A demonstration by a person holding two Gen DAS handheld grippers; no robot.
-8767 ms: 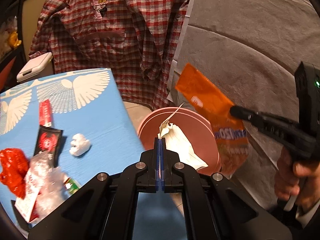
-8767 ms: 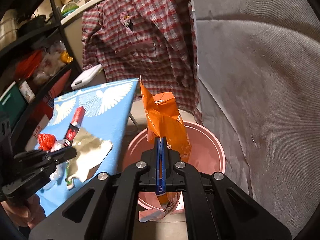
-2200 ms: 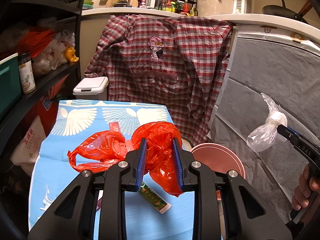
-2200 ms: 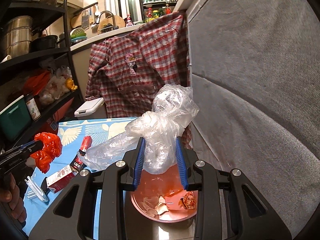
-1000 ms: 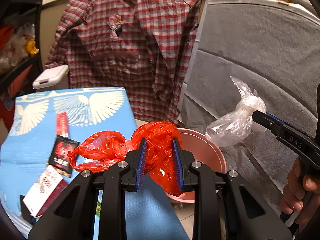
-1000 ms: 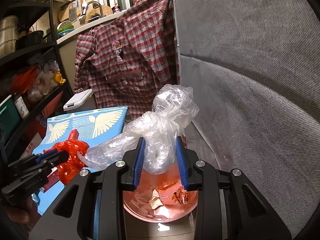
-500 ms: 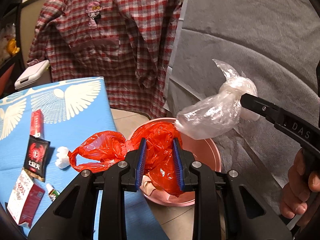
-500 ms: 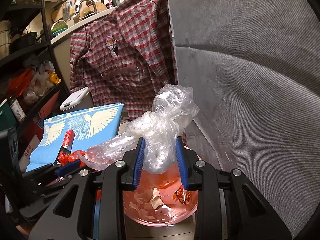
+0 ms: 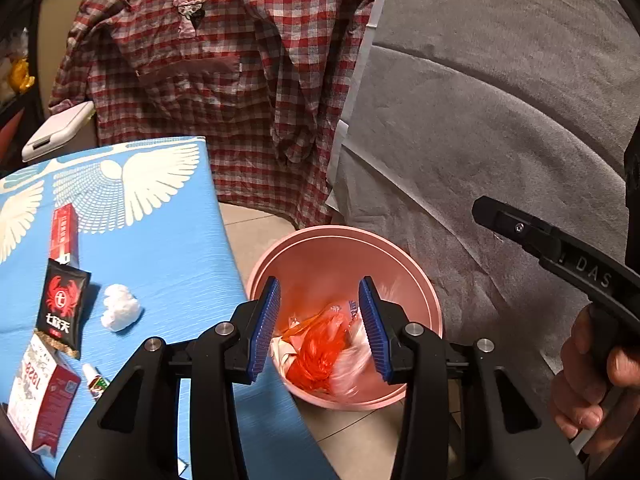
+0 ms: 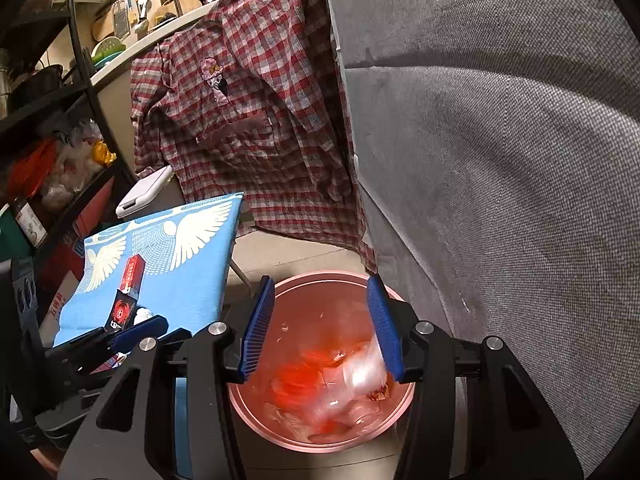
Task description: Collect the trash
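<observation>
Both grippers hang open and empty over the pink bin (image 9: pixel 312 246) on the floor. My left gripper (image 9: pixel 319 330) frames the red plastic bag (image 9: pixel 318 354) lying in the bin among other wrappers. My right gripper (image 10: pixel 320 330) is over the same bin (image 10: pixel 320 280); the clear plastic bag (image 10: pixel 356 380) is a blur inside it beside the red bag (image 10: pixel 296 380). On the blue table (image 9: pixel 168 248) remain a red stick pack (image 9: pixel 64 232), a black crab packet (image 9: pixel 62 308), a white wad (image 9: pixel 120 312), a red-white carton (image 9: pixel 40 396) and a small tube (image 9: pixel 94 380).
A red plaid shirt (image 9: pixel 224 64) hangs behind the table and bin. A grey padded wall (image 9: pixel 500 100) stands to the right. A white lidded bin (image 9: pixel 60 128) sits behind the table. Shelves with bags (image 10: pixel 52 160) stand on the left.
Both grippers opened over the bin. The red bag fell from the left gripper and the clear bag from the right gripper into the bin.
</observation>
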